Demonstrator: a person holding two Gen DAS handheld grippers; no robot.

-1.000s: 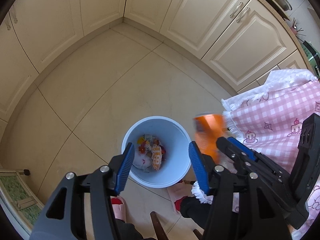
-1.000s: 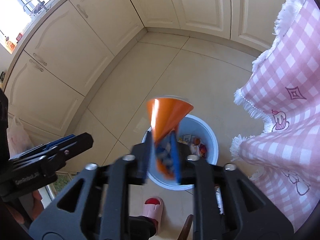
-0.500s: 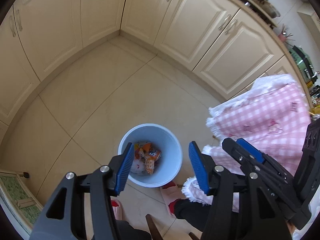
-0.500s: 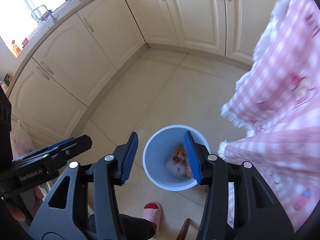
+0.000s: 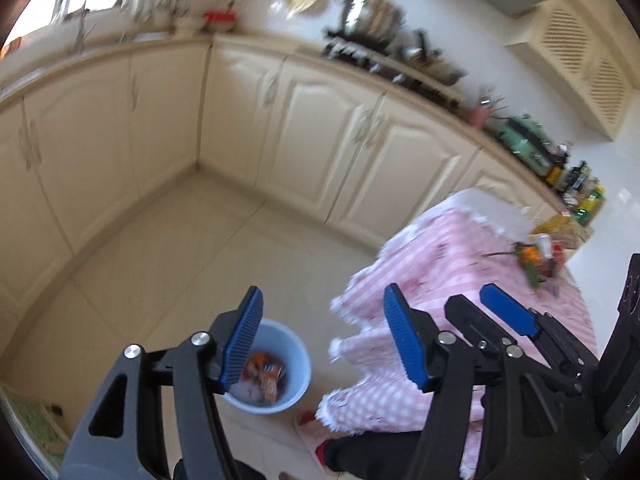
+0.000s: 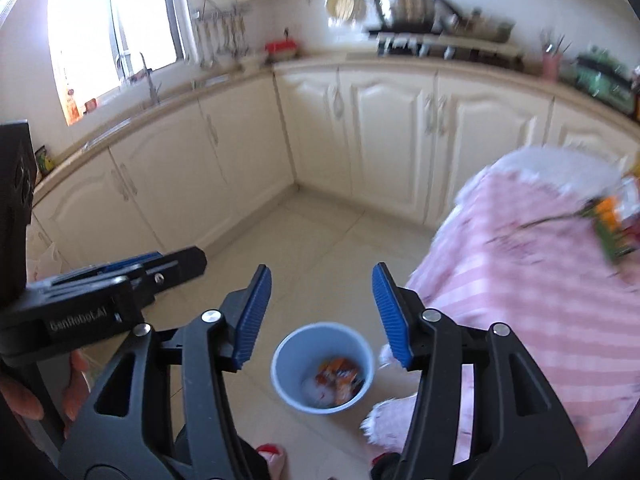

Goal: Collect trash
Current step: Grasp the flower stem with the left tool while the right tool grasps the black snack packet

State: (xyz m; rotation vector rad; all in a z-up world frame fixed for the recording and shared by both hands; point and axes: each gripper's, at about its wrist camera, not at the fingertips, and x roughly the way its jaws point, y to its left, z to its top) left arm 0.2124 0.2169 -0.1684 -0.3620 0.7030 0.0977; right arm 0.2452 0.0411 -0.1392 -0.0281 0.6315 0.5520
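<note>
A light blue bin (image 5: pixel 294 362) stands on the tiled floor, holding orange wrappers (image 5: pixel 264 372) and white trash. It also shows in the right wrist view (image 6: pixel 288 352). My left gripper (image 5: pixel 322 340) is open and empty, raised above the bin. My right gripper (image 6: pixel 320 316) is open and empty, also above the bin. More trash, orange and green packets (image 5: pixel 536 260), lies on the pink checked tablecloth (image 5: pixel 440 264) at the right; it appears in the right wrist view (image 6: pixel 612 224) too.
Cream cabinets (image 5: pixel 328 144) line the far walls under a cluttered worktop. A window (image 6: pixel 112 24) is at the left. The person's slippered feet (image 5: pixel 308 420) stand by the bin. The left gripper's body (image 6: pixel 100 292) shows in the right wrist view.
The orange packet held by my right gripper a second ago dropped into the bin. Both grippers have since tilted up and back, so the worktop and table top come into view.
</note>
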